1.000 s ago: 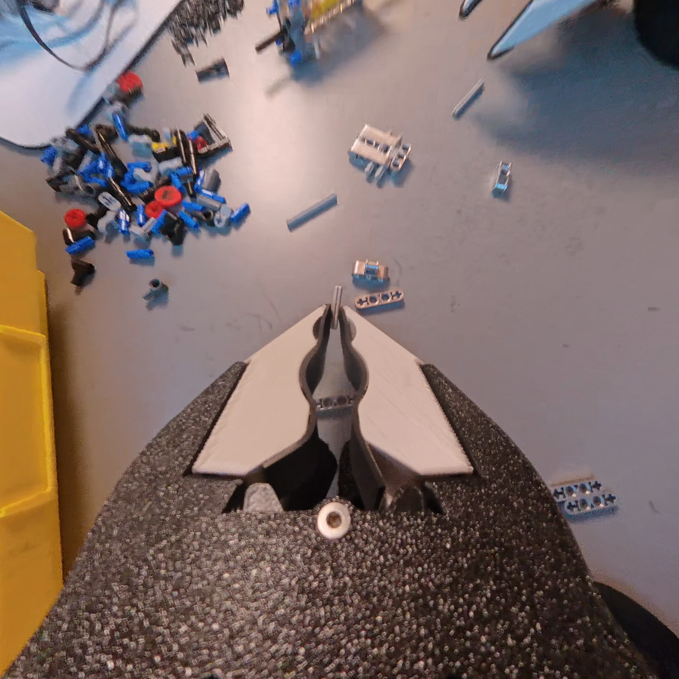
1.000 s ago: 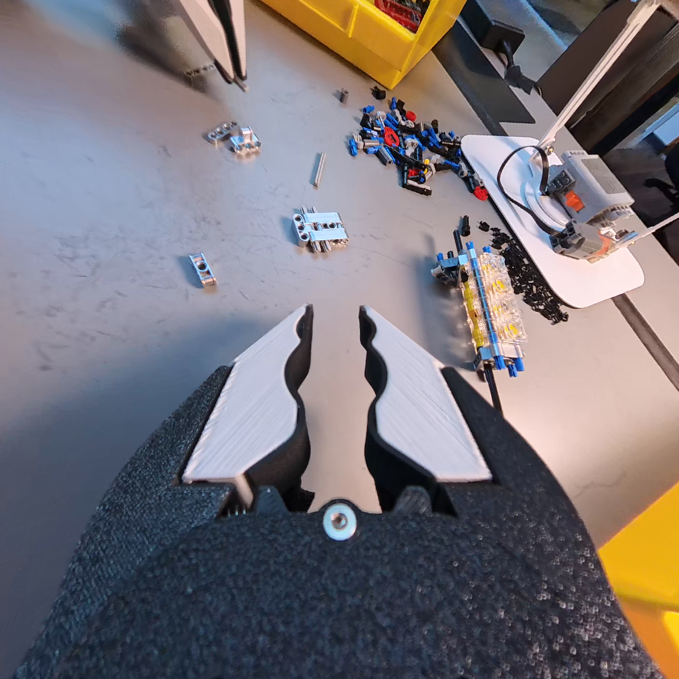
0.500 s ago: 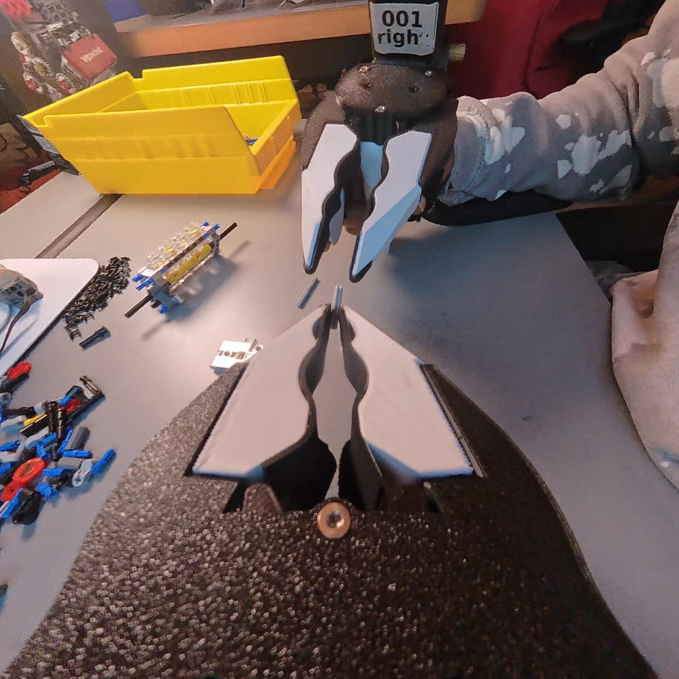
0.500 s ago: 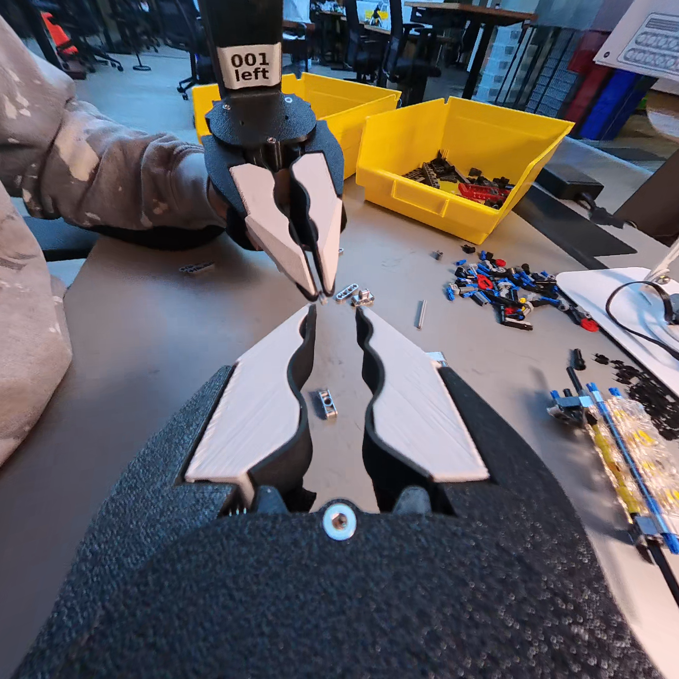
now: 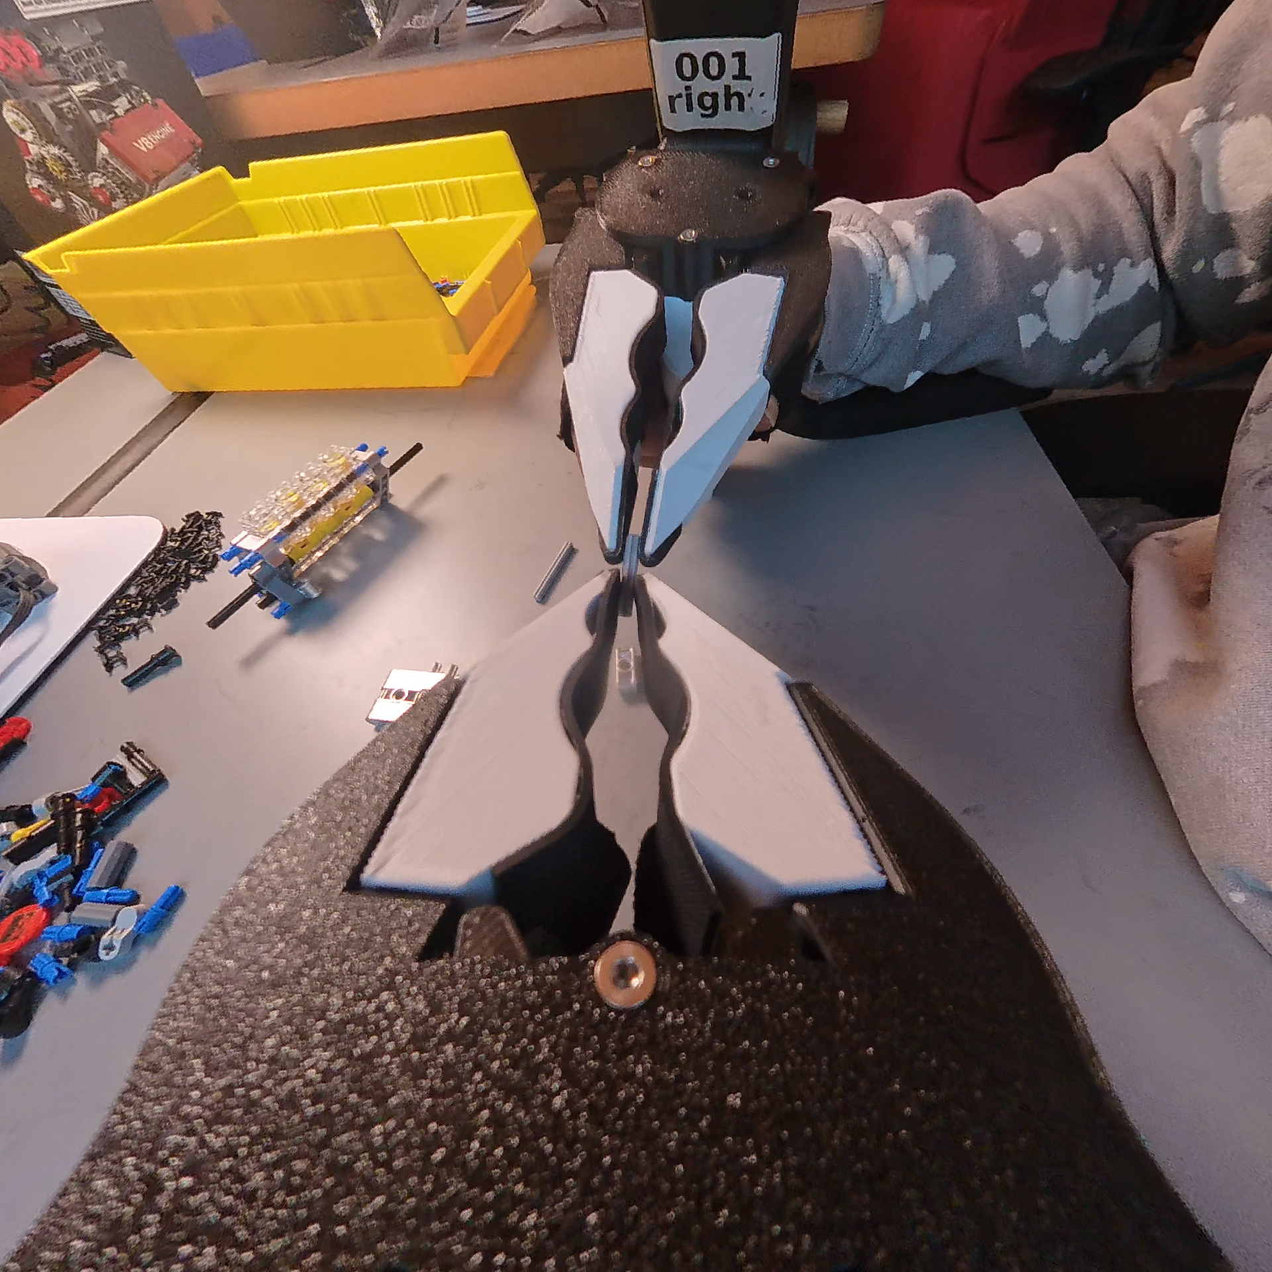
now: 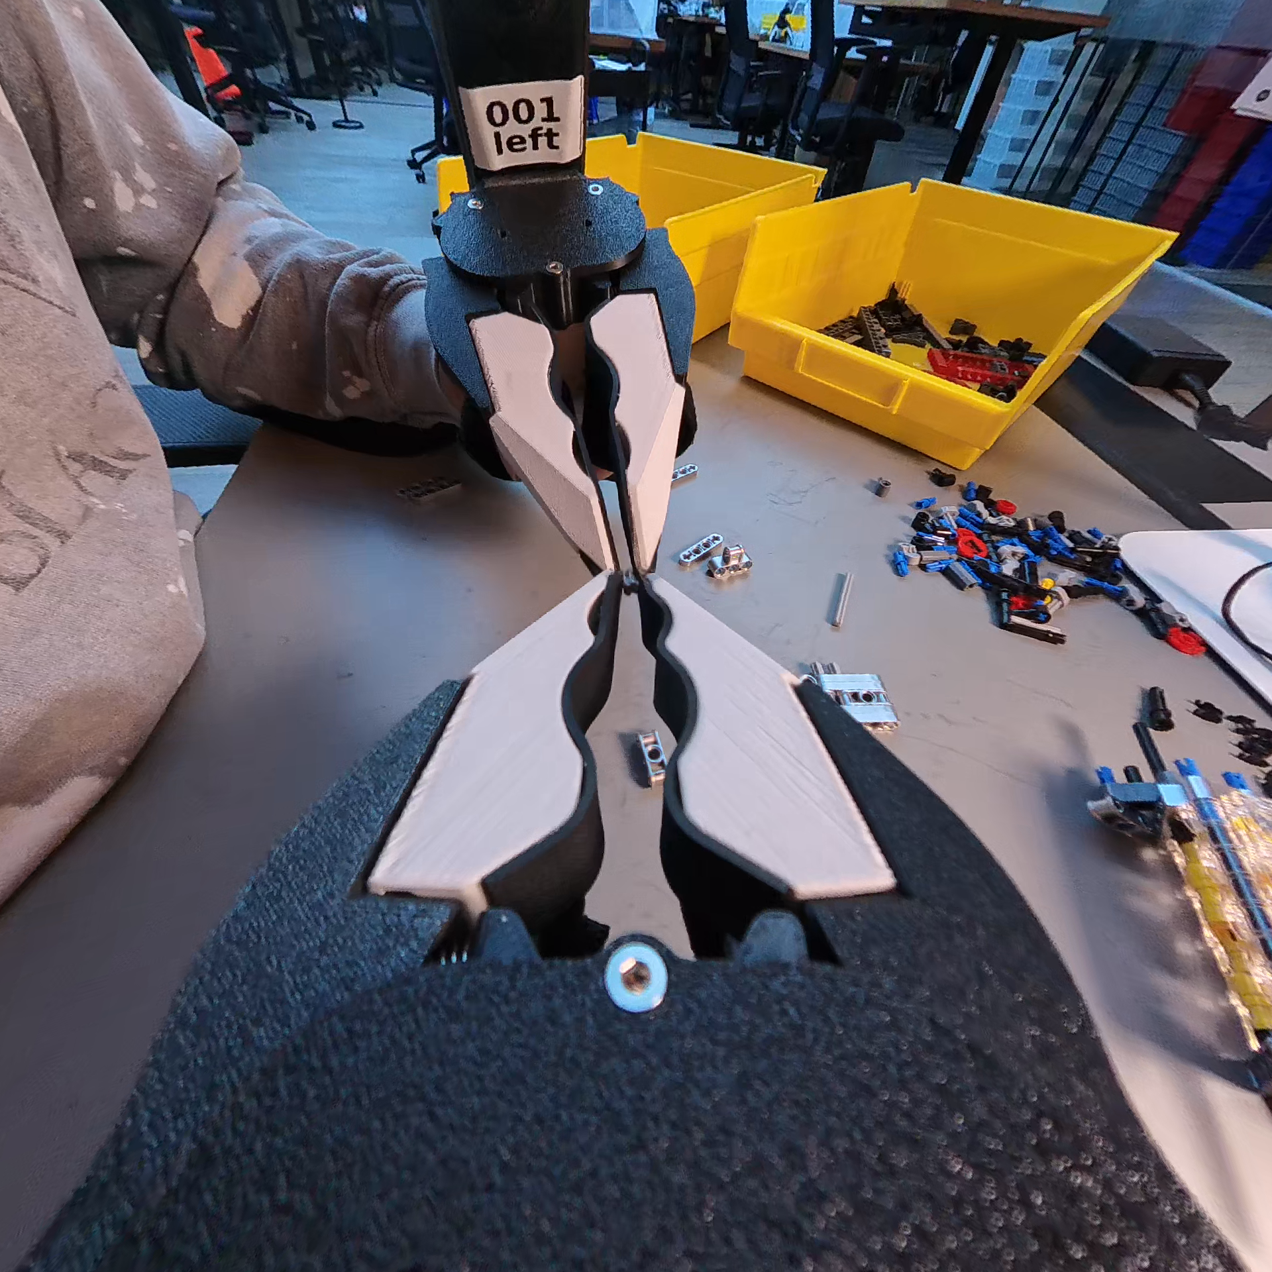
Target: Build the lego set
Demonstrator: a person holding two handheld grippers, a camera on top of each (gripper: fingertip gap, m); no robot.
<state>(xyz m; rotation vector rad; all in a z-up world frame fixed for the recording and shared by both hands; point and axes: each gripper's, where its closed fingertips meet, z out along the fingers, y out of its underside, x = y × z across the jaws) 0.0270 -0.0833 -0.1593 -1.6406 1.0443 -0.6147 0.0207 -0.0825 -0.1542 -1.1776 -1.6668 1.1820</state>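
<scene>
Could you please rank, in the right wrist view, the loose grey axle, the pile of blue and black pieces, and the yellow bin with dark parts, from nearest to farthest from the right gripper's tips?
From the right gripper:
1. Loose grey axle, on the table just to the right.
2. Pile of blue and black pieces, farther right.
3. Yellow bin with dark parts, behind, upper right.

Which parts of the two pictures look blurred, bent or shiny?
Left wrist view: the near black foam gripper body is soft, and the grey table edges curve. Right wrist view: the yellow plastic bin is sharp, the transparent yellow brick assembly smeared, the table glossy.
</scene>
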